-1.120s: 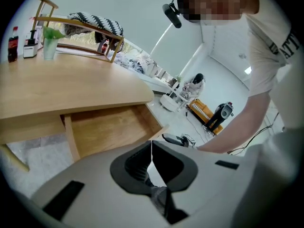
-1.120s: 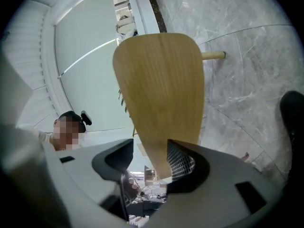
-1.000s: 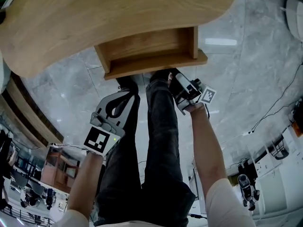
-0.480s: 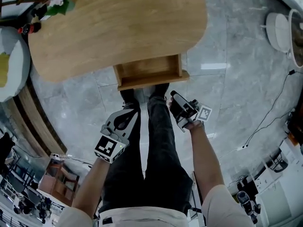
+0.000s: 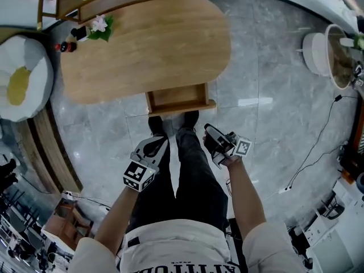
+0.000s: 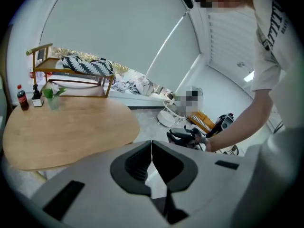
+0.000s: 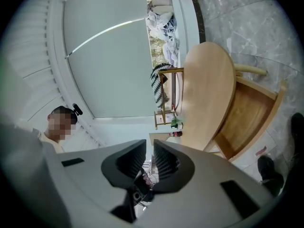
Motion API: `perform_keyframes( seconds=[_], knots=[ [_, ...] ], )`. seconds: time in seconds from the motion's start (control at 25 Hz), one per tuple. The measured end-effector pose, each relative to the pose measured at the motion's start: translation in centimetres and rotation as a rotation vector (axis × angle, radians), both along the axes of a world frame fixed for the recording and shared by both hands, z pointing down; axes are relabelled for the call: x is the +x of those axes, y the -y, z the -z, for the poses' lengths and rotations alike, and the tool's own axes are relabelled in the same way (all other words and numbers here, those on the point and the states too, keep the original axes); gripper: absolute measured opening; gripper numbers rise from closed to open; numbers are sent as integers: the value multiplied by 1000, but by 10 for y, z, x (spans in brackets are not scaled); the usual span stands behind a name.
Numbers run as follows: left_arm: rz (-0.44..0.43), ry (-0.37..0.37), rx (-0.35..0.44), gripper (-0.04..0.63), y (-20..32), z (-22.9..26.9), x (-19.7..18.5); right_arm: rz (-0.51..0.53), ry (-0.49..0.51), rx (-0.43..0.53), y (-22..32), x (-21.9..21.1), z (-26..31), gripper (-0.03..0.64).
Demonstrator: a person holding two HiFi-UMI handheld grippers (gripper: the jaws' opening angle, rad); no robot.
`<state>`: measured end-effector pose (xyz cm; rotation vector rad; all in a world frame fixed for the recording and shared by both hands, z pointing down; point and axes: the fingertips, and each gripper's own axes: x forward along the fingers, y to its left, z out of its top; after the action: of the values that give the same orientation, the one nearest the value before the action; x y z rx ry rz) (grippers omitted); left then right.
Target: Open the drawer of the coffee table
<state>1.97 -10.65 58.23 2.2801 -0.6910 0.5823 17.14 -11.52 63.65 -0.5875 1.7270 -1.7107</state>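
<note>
— Drawer [image 5: 181, 99] first: where does it lie from us?
— Ahead and below, past our shoes [image 5: 156, 124], standing pulled out from the near edge of the coffee table [image 5: 142, 44]. Its front board runs side to side, and its travel runs toward us.
— Which gripper is nearer?
— We judge the right gripper [image 5: 211, 134] slightly nearer, off the drawer's right corner. The left gripper [image 5: 154, 144] hangs over our left leg. Both are well apart from the wood.
— Jaws?
— The left ones are pressed together on nothing. The right ones have just been closing, leaving only a thin slit with nothing in it.
— So any further move means reaching down and forward, though we reckon the opening is done.
— Agreed. Underfoot we have a glossy grey stone floor [image 5: 273, 112], with a cable [image 5: 318, 147] trailing at the right. At the tabletop's far end stand 1 cola bottle [image 6: 22, 99] and a small plant [image 6: 53, 95].
</note>
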Motion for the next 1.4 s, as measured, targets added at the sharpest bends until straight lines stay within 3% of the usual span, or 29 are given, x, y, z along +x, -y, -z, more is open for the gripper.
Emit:
perform_keyframes(
  seconds=[0.2,0.44,0.64,0.88,1.4],
  knots=[
    [19,7,34,20,8,38,6,32,-20,16,5,-1,53,23],
    [54,53,84,20,18,69,5,59,-64,37,11,4,104,18],
    [88,73,110,20,16,89,8,154,-126,113,19,5,144,18],
    [169,41,150,20,8,132,-3,247,-299,245,14,-3,195,18],
    [233,-4,260,20,-33,193,-53,257,-540,427,-47,-34,254,18]
  ],
)
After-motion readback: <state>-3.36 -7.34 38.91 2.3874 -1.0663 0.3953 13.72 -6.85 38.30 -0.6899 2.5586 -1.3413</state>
